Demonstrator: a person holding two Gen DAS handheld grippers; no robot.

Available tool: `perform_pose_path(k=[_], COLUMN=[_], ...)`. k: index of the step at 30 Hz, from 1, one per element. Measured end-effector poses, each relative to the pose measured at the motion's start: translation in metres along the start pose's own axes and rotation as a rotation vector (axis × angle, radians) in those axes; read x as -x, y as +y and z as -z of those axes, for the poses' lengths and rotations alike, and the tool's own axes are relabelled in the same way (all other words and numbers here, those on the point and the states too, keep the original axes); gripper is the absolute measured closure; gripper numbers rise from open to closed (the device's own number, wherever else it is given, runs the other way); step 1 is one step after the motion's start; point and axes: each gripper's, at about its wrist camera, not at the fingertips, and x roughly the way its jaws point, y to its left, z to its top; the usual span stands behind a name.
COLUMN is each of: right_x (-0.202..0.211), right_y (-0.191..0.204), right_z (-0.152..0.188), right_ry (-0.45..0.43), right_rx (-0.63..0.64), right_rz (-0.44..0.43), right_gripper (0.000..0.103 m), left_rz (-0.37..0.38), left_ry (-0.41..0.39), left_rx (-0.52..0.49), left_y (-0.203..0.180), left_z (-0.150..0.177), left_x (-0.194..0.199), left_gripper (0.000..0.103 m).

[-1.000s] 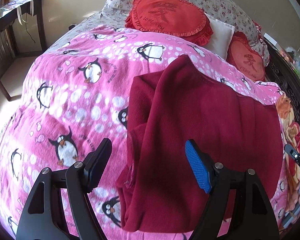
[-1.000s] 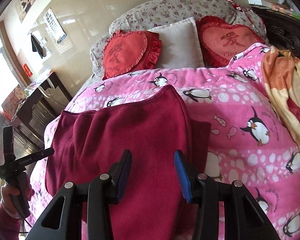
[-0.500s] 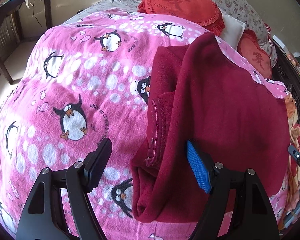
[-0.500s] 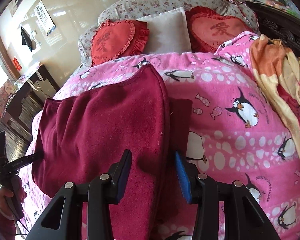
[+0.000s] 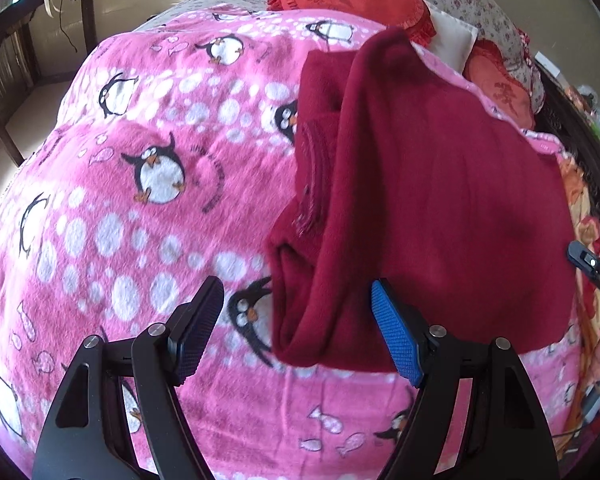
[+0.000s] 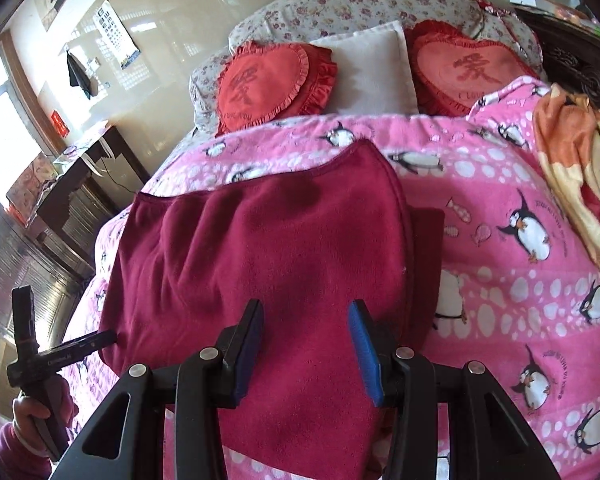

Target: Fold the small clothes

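Note:
A dark red fleece garment (image 5: 440, 200) lies folded on a pink penguin blanket (image 5: 140, 240). Its thick left fold with a stitched hem (image 5: 312, 184) faces my left gripper (image 5: 296, 312). That gripper is open, low over the blanket, and the fold's near corner shows between its fingers, untouched by the pads. In the right wrist view the garment (image 6: 280, 240) fills the middle. My right gripper (image 6: 306, 320) hangs open above its near part, holding nothing. The left gripper (image 6: 96, 340), held by a hand in a magenta sleeve, points at the garment's left edge.
Two red heart cushions (image 6: 268, 80), a white pillow (image 6: 368, 72) and a floral bolster lie at the head of the bed. An orange patterned cloth (image 6: 572, 152) lies at the right. A dark wooden desk (image 6: 80, 172) stands left of the bed, and a carved headboard (image 6: 580, 68) at the right.
My left gripper has sunk and come closer to the garment's left fold, which now looks larger between its fingers. The right gripper's view shifted slightly over the garment. The garment itself has not moved.

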Motion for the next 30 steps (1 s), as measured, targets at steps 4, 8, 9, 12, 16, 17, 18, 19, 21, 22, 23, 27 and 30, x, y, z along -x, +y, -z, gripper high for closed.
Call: perform_pose_path(k=[4, 8, 9, 12, 16, 17, 18, 19, 21, 22, 23, 27, 30], right_x=[-0.015, -0.004, -0.003, -0.006, -0.032, -0.040, -0.048, -0.056, -0.074, -0.079, -0.088, -0.117, -0.139], right_y=[-0.005, 0.014, 0.022, 0.047, 0.096, 0.112, 0.123, 0.136, 0.163, 0.173, 0.187, 0.230, 0.259], right_z=[0.004, -0.004, -0.007, -0.013, -0.022, -0.024, -0.026, -0.027, -0.031, -0.032, -0.035, -0.047, -0.052], right_ry=[0.056, 0.025, 0.018, 0.020, 0.067, 0.076, 0.083, 0.093, 0.117, 0.125, 0.137, 0.161, 0.170], right_rx=[-0.002, 0.022, 0.030, 0.059, 0.118, 0.140, 0.155, 0.168, 0.181, 0.183, 0.188, 0.200, 0.245], right_rz=[0.026, -0.010, -0.031, -0.101, -0.170, -0.187, -0.200, -0.215, -0.249, -0.259, -0.269, -0.279, -0.219], right_gripper=[0.061, 0.061, 0.060, 0.058, 0.058, 0.058, 0.058, 0.058, 0.058, 0.058, 0.058, 0.058, 0.058], left_rz=[0.026, 0.039, 0.041, 0.044, 0.054, 0.057, 0.062, 0.064, 0.065, 0.064, 0.064, 0.071, 0.079], left_ry=[0.009, 0.003, 0.000, -0.009, -0.028, -0.030, -0.035, -0.039, -0.048, -0.052, -0.058, -0.073, -0.083], left_rx=[0.047, 0.059, 0.062, 0.066, 0.075, 0.076, 0.080, 0.082, 0.076, 0.075, 0.075, 0.081, 0.087], left_y=[0.013, 0.017, 0.017, 0.020, 0.025, 0.024, 0.026, 0.026, 0.026, 0.026, 0.026, 0.026, 0.028], left_z=[0.007, 0.008, 0.008, 0.011, 0.018, 0.019, 0.021, 0.023, 0.027, 0.029, 0.030, 0.038, 0.043], left_x=[-0.002, 0.001, 0.001, 0.001, 0.003, 0.002, 0.002, 0.002, 0.002, 0.003, 0.003, 0.005, 0.006], left_gripper=[0.027, 0.027, 0.027, 0.027, 0.027, 0.027, 0.027, 0.027, 0.027, 0.027, 0.027, 0.026, 0.025])
